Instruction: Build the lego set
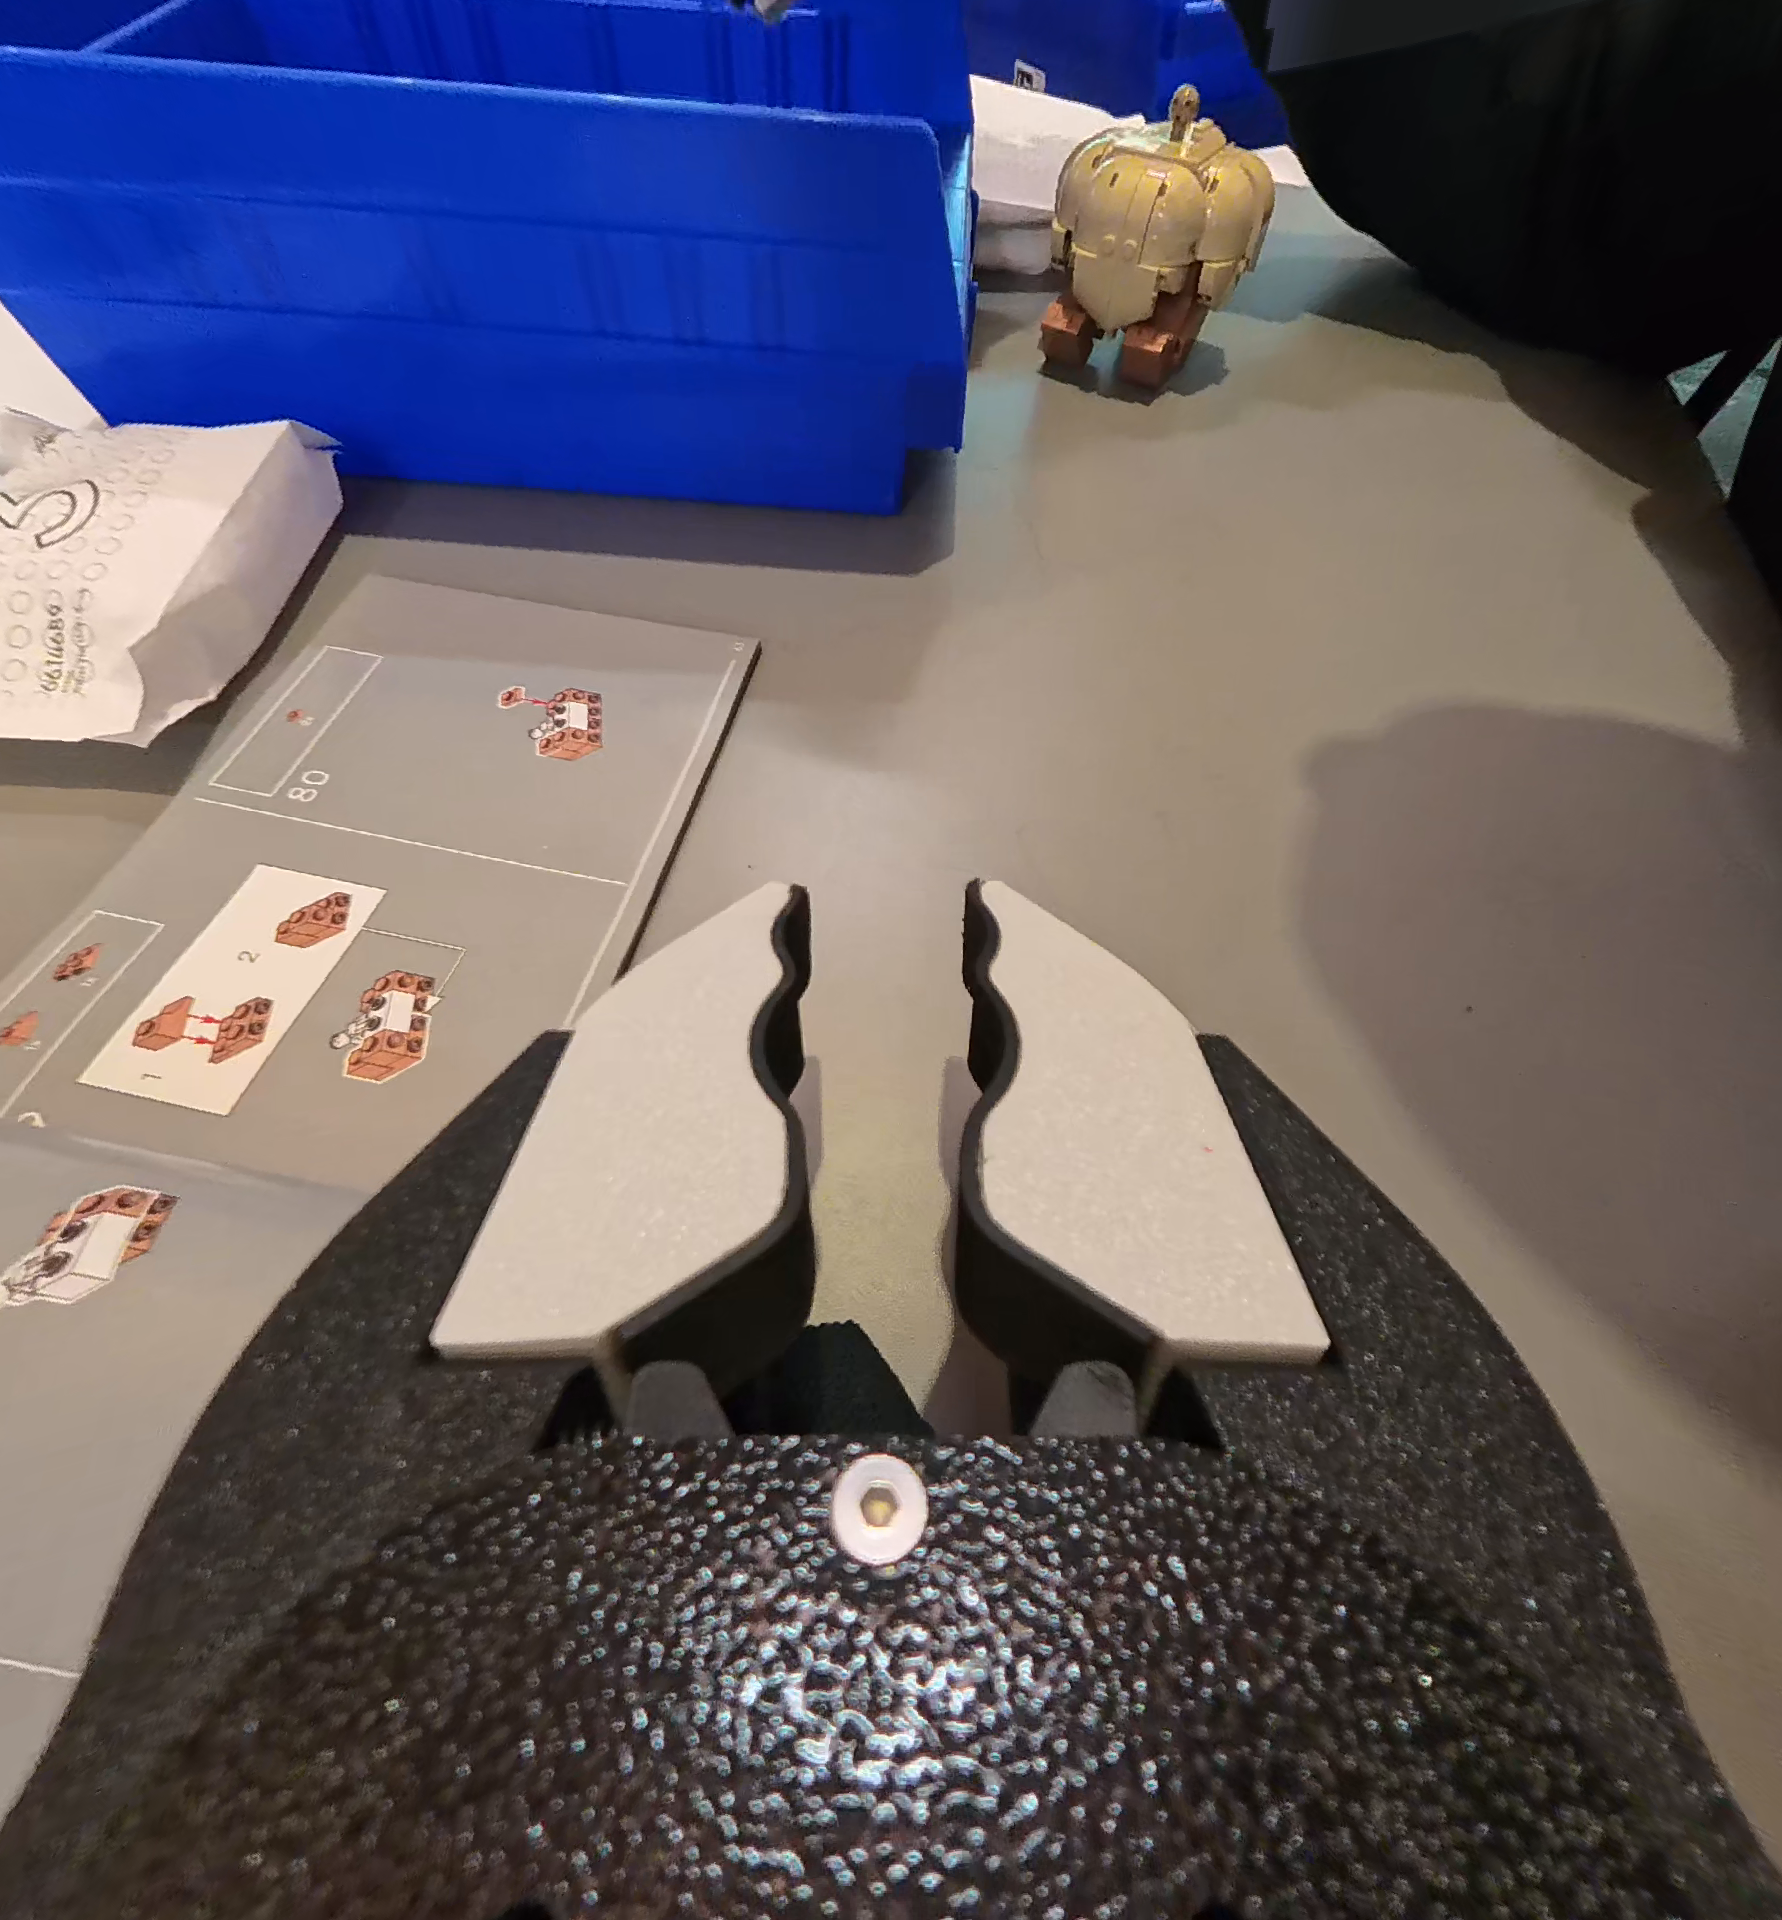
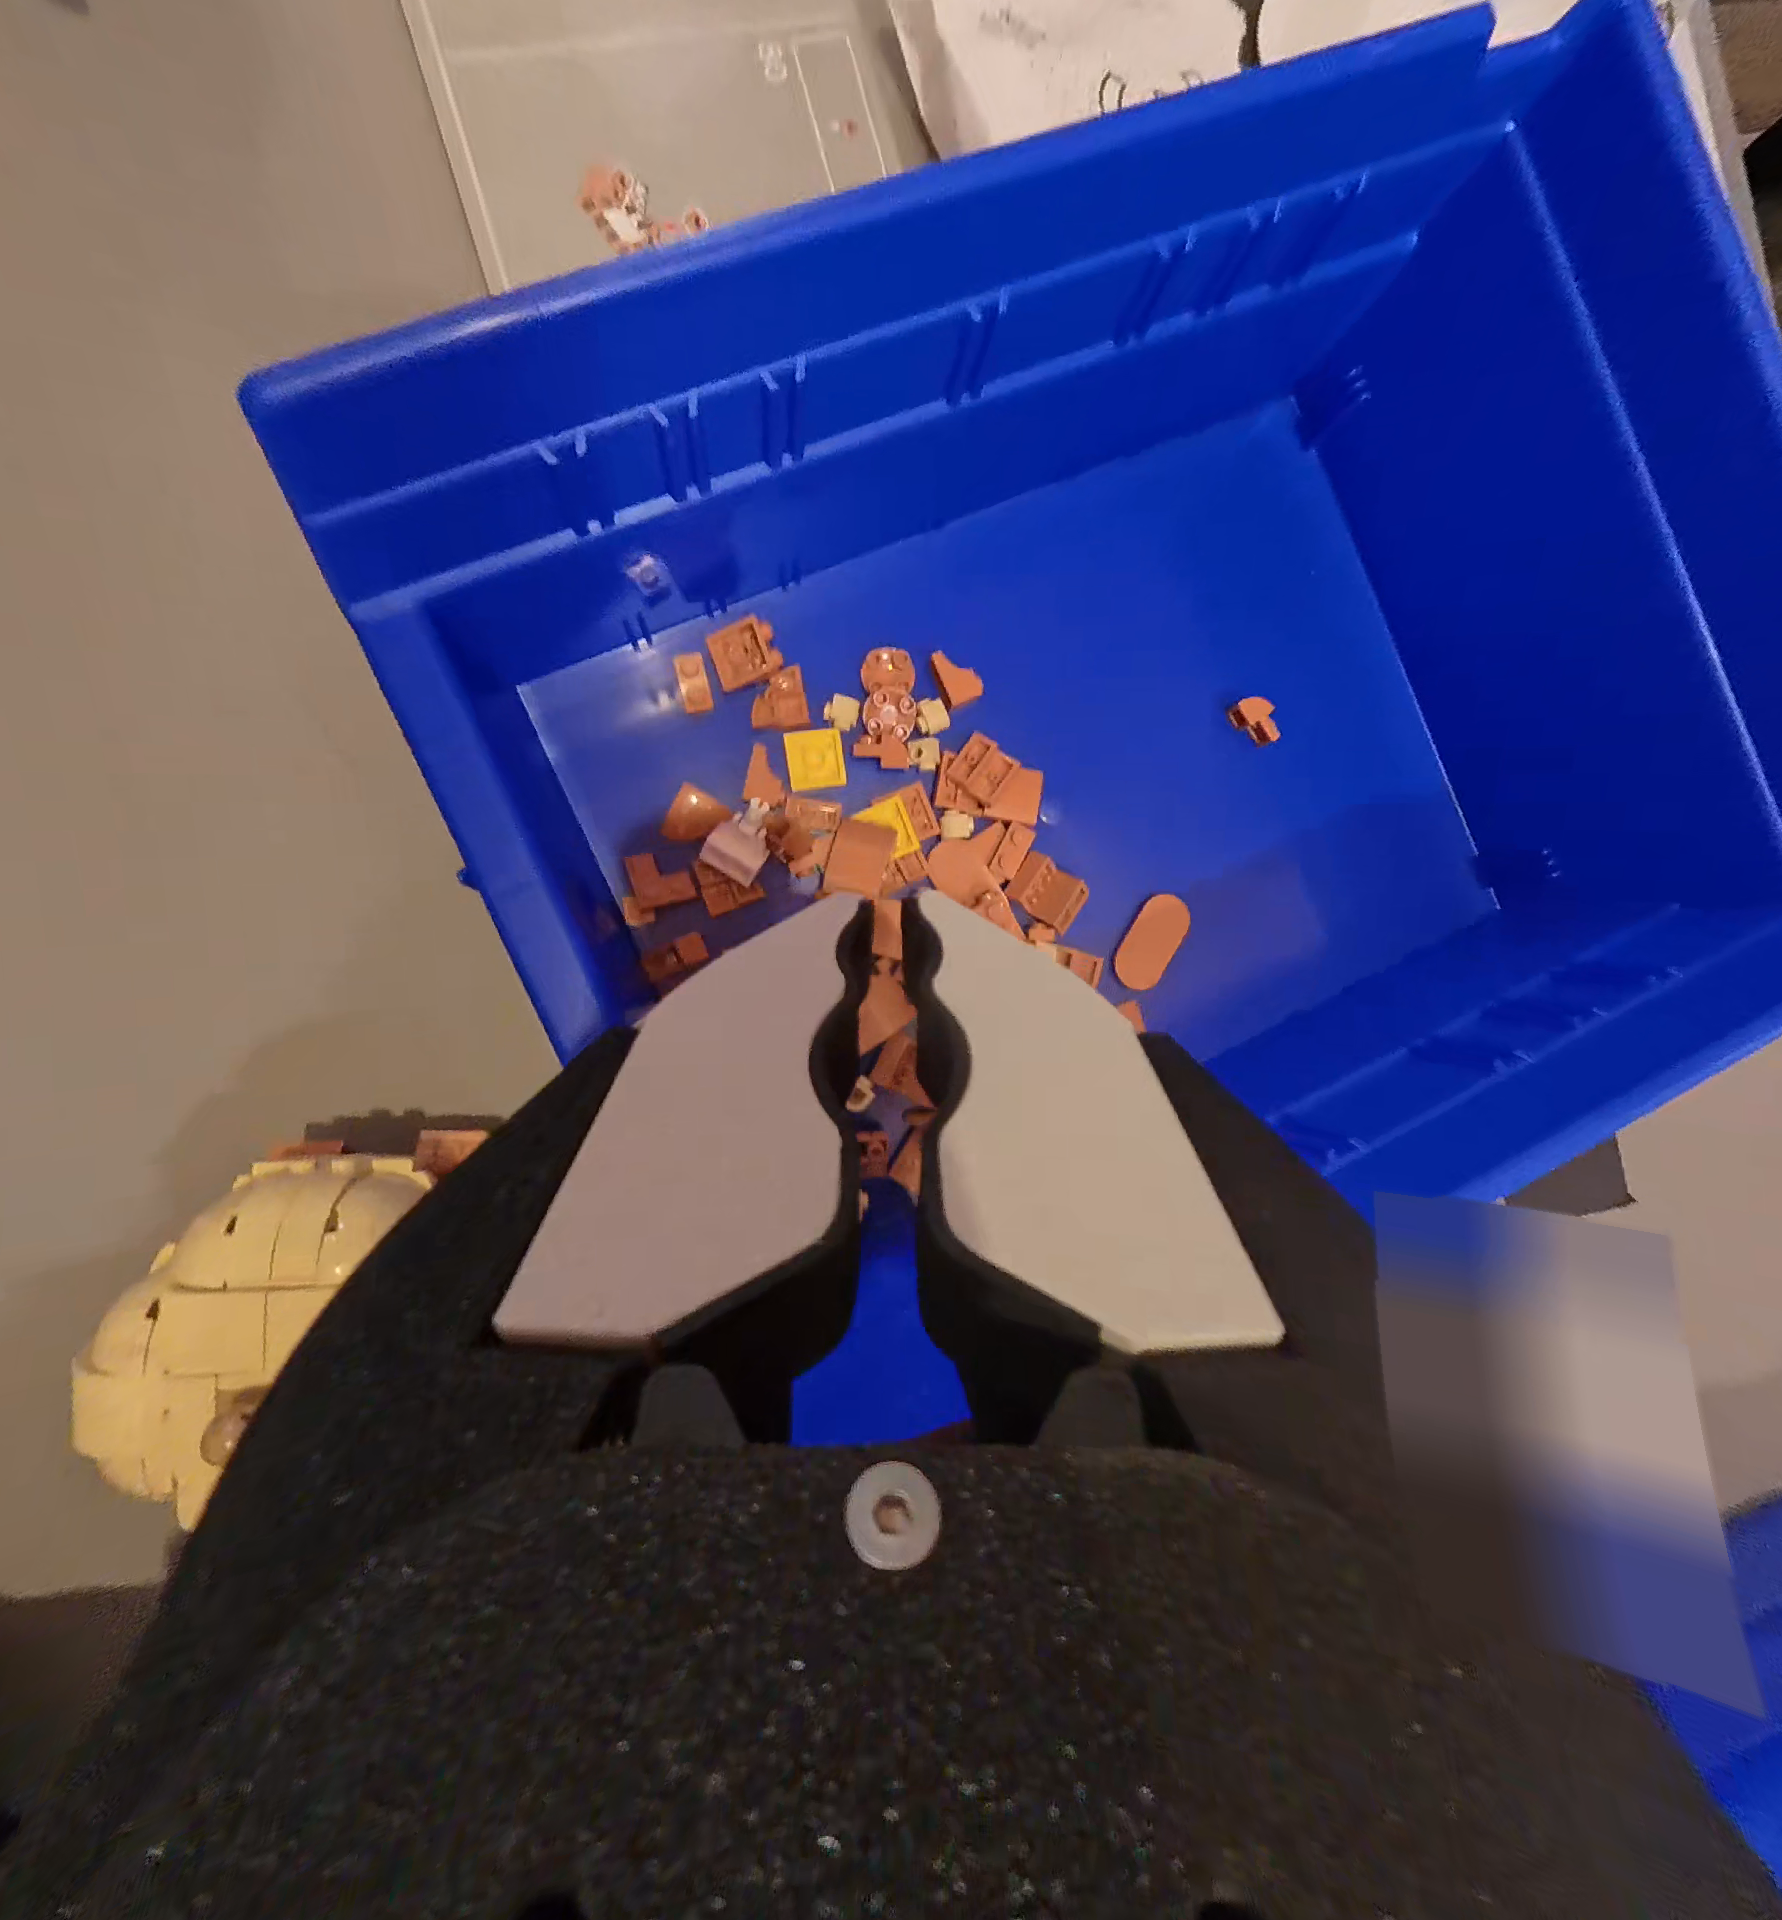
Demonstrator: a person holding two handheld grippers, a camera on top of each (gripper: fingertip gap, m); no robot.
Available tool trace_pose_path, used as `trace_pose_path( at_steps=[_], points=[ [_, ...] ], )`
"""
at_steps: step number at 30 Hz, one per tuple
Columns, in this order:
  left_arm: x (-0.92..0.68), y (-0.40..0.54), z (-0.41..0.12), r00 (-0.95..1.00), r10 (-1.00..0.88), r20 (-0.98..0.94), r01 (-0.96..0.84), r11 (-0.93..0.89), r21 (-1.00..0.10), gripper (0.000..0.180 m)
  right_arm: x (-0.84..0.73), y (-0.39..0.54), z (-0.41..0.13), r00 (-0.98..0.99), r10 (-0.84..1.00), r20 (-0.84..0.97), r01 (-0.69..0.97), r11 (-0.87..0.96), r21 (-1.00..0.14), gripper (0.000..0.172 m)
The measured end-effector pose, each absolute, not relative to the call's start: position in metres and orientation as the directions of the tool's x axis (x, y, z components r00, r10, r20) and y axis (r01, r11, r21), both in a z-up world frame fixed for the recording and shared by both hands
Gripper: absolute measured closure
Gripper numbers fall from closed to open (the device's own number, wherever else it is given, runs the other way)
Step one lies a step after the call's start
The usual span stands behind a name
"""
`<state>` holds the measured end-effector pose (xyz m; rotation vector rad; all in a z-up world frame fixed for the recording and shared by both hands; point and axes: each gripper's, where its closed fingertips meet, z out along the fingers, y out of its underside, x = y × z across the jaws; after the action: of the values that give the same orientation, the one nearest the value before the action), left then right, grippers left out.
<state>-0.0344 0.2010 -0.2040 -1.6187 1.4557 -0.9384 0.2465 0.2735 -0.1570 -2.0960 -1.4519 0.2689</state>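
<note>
While left gripper (image 1: 885,904) gapes bare beside printed instruction booklet (image 1: 430,862), right gripper (image 2: 895,914) pinches brown brick (image 2: 887,930).

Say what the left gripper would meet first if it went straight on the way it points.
Probably nothing soon: the left gripper, jaws apart and empty, points along bare grey table. The instruction booklet lies left of that line, the gold brick figure slightly right, far off; depth is unclear.
</note>
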Motion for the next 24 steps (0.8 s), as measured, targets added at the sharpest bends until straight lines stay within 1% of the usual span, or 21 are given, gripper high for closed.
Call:
trace_pose_path(
  at_steps=[5,9,16,19,21,24],
  points=[
    [-0.035,0.200,-0.204,0.077,-0.997,0.028,-0.450,-0.060,-0.891,0.153,0.257,0.274,-0.163,0.384,0.907,0.174,0.835,-0.261,-0.484,0.166],
    [-0.035,0.199,-0.205,0.074,-0.997,0.031,-0.451,-0.061,-0.891,0.153,0.262,0.276,-0.171,0.389,0.905,0.174,0.846,-0.275,-0.457,0.166],
    [-0.035,0.200,-0.209,0.074,-0.996,0.049,-0.460,-0.078,-0.885,0.153,0.265,0.281,-0.182,0.404,0.901,0.155,0.837,-0.296,-0.461,0.166],
    [-0.034,0.203,-0.211,0.088,-0.994,0.068,-0.462,-0.101,-0.881,0.153,0.263,0.285,-0.181,0.433,0.889,0.147,0.815,-0.318,-0.484,0.166],
    [-0.036,0.203,-0.213,0.072,-0.993,0.098,-0.468,-0.121,-0.875,0.153,0.263,0.289,-0.173,0.442,0.879,0.181,0.810,-0.304,-0.501,0.166],
    [-0.039,0.211,-0.205,0.113,-0.987,0.116,-0.415,-0.153,-0.897,0.153,0.273,0.292,-0.148,0.486,0.842,0.235,0.799,-0.320,-0.509,0.166]
  ],
)
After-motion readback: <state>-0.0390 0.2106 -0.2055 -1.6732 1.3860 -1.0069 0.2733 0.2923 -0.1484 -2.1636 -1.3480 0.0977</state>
